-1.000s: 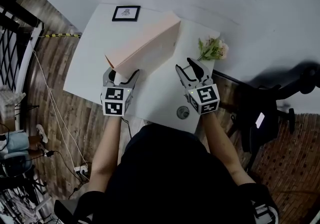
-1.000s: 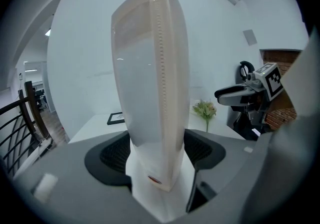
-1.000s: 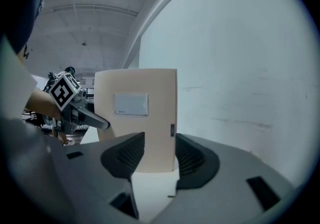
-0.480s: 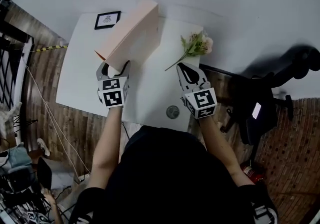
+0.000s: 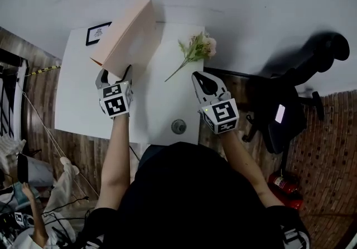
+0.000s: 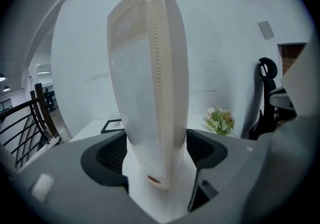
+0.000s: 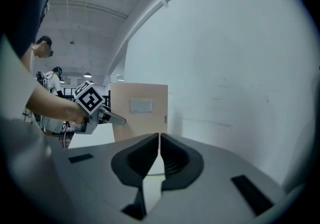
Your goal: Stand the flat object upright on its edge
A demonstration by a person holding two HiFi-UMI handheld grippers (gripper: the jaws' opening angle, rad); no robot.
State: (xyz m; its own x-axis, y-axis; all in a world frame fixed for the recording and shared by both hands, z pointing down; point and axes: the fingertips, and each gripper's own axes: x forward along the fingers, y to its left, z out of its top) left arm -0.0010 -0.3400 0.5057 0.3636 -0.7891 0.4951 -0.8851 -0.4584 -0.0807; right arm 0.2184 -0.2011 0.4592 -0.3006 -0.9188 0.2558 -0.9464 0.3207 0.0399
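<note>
A flat pale-pink box (image 5: 125, 36) stands on its long edge on the white table (image 5: 78, 103), towards the back left. My left gripper (image 5: 114, 72) grips its near lower corner. In the left gripper view the box (image 6: 150, 82) rises upright and fills the gap between the two dark pads (image 6: 111, 154). Those jaws have just been opening slightly, with the box still between them and touching both. My right gripper (image 5: 201, 82) is shut and empty at the table's right edge, well clear of the box. In the right gripper view (image 7: 159, 135) the box's (image 7: 140, 113) broad face shows.
A small framed picture (image 5: 97, 32) lies behind the box on the left. A flower sprig (image 5: 195, 47) lies at the back right, and a round grey disc (image 5: 178, 126) near the front edge. A black office chair (image 5: 301, 92) stands to the right, and the white wall is close behind.
The box has gone from leaning to standing upright and narrower in view. The right gripper's jaws have shut and it has drawn away from the box. The left gripper has kept the corner.
</note>
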